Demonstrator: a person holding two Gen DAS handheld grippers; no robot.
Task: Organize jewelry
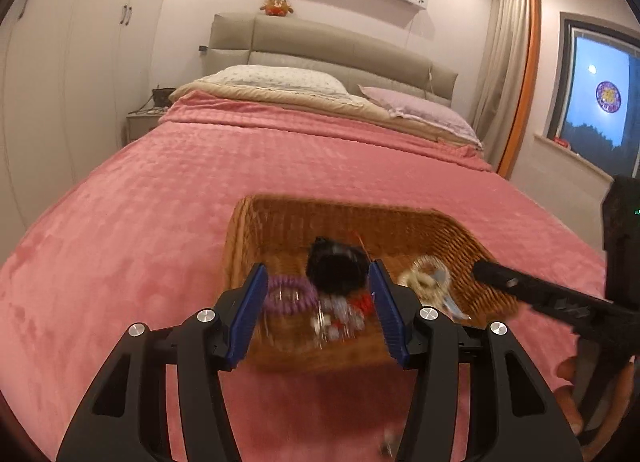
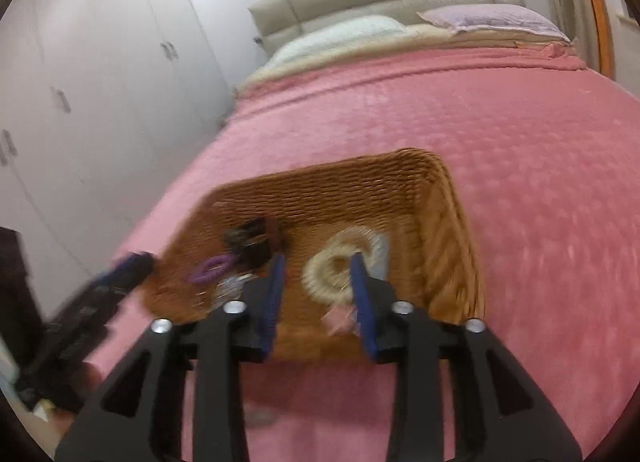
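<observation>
A wicker basket [image 1: 276, 221] sits on the pink bed and also shows in the right wrist view [image 2: 400, 181]. It holds a black scrunchie [image 1: 338, 266], a purple coil hair tie [image 1: 286, 294], clear and red beads [image 1: 340, 312] and a cream scrunchie [image 1: 424, 276]. My left gripper [image 1: 318, 274] is open, hovering over the basket's near side, empty. My right gripper [image 2: 318, 262] is open above the cream scrunchie [image 2: 336, 266], empty. The purple hair tie [image 2: 212, 266] and a dark clip [image 2: 256, 238] lie left of it. The right gripper's finger [image 1: 504, 280] reaches in over the basket's right edge.
The pink blanket [image 1: 240, 165] covers the bed, with pillows [image 1: 276, 77] and a headboard at the far end. White wardrobes [image 2: 100, 81] stand on the left, a window [image 1: 600, 101] on the right. A small item [image 1: 388, 446] lies on the blanket near my left gripper.
</observation>
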